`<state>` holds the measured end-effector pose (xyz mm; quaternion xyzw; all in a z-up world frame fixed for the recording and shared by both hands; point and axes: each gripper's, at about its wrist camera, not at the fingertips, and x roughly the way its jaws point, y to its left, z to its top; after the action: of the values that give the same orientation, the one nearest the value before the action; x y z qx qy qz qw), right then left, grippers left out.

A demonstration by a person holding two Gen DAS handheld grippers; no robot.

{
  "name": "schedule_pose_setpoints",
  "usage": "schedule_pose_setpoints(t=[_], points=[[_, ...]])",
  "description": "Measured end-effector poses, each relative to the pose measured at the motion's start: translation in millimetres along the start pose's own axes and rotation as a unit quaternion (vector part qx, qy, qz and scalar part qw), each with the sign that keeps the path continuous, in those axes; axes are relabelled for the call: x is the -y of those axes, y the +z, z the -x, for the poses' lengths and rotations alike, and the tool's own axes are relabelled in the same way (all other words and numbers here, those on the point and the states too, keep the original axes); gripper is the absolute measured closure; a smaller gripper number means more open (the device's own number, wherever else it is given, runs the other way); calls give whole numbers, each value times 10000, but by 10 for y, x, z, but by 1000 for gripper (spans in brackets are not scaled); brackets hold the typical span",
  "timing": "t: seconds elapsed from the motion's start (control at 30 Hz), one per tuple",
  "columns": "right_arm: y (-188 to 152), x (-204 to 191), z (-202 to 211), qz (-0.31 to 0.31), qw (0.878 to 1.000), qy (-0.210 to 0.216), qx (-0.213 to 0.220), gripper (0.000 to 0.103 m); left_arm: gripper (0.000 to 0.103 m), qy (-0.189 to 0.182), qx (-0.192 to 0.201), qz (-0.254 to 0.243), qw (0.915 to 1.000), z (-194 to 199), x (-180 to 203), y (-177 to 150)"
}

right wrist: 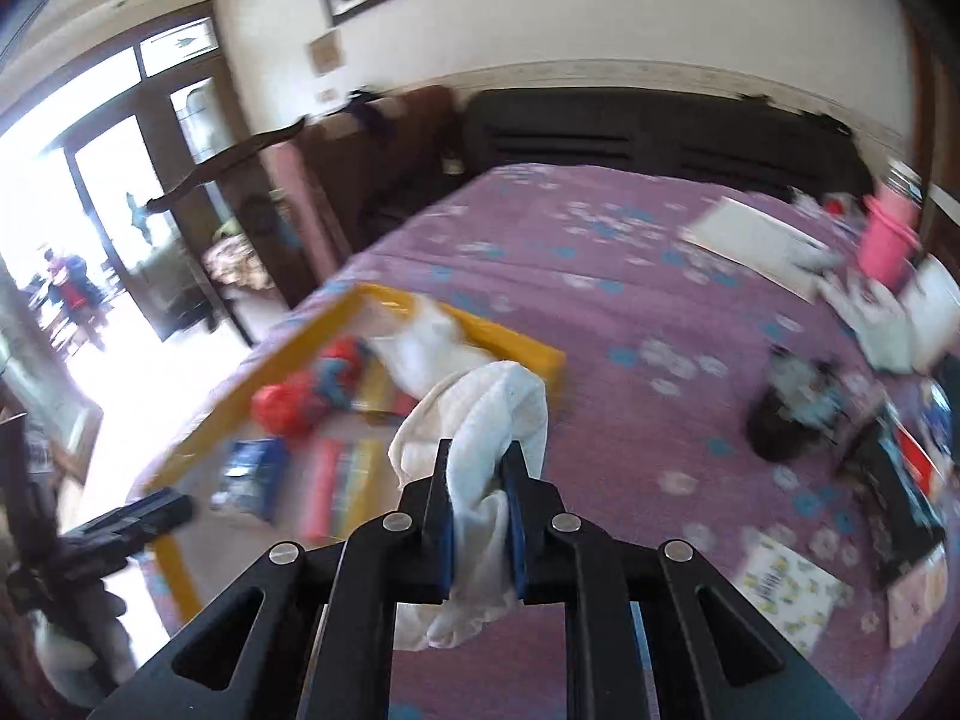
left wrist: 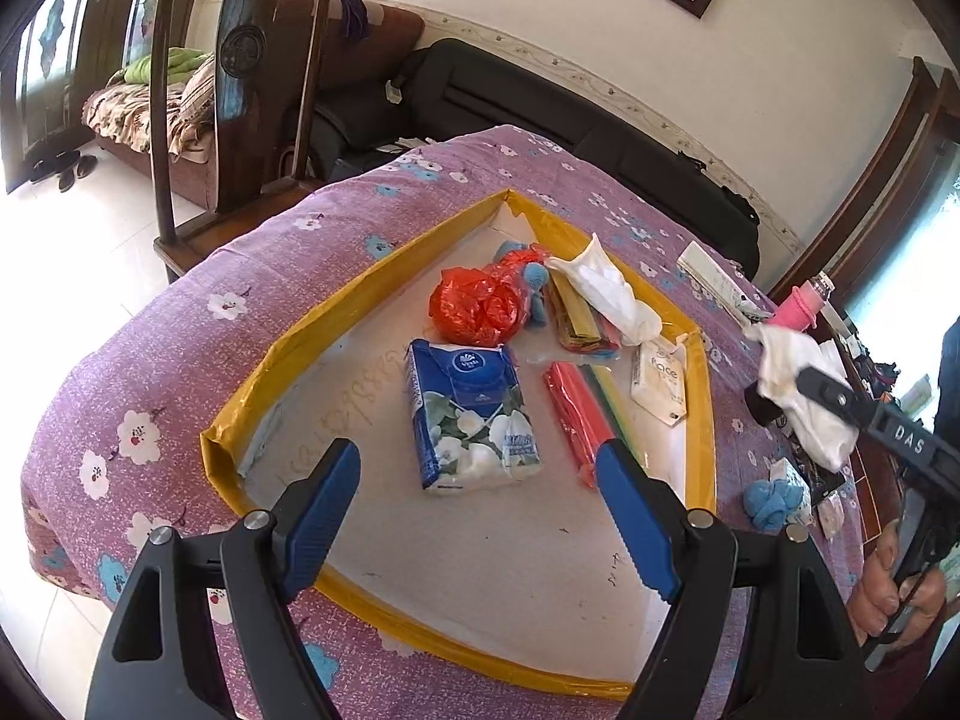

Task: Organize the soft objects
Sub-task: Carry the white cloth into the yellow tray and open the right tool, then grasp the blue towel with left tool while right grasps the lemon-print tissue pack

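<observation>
Right gripper (right wrist: 477,480) jaws clamped on 1 crumpled white cloth (right wrist: 480,414), held above purple floral bedspread (right wrist: 630,312), right of yellow-rimmed shallow tray (left wrist: 336,300). Left gripper (left wrist: 480,480) jaws wide apart, empty, over tray's near part. Inside: 1 blue tissue pack (left wrist: 471,414), 1 red plastic bag (left wrist: 477,303), 1 more white cloth (left wrist: 606,288).

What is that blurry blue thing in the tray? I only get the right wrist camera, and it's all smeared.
Observer: It's a blue tissue pack with white flowers printed on it. It lies flat near the middle of the yellow-rimmed tray.
Operator: Is the other gripper holding something?
Observer: No. The left gripper is open and empty, over the tray's near end.
Operator: Is anything soft left outside, besides my white cloth?
Observer: Yes. A blue fuzzy bundle lies on the purple cloth, just right of the tray.
</observation>
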<state>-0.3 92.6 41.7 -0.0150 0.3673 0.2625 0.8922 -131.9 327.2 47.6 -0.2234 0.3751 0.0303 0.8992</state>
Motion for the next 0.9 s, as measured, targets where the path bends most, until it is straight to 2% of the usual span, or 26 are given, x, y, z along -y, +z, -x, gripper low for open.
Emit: schedule_pose_setpoints(t=[0.07,0.17,0.3,0.47,0.57,0.7,0.9], points=[[47,-169,-179,109,9999,-25,-110,85,23,-4,-6,-1,10000,16,-5,-6],[48,-236,-497,0,9983,157,-556,49,23,-5,-11,32,10000,38,-26,-9],[18,-99,-425,-232,9990,117,-351,46,22,24,71,3,10000,109,-41,6],[-41,303,-80,-493,9982,-340,-24,36,22,1,48,-50,10000,88,2,8],[-148,642,171,-686,9956,-630,122,33,22,-23,1,-161,9999,70,95,-10],[-386,1195,495,-1045,9884,-1079,206,30,22,-35,29,-386,9992,93,270,-20],[-853,1981,855,-1784,9707,-1597,196,29,20,-283,-83,-1135,9931,41,844,-149]])
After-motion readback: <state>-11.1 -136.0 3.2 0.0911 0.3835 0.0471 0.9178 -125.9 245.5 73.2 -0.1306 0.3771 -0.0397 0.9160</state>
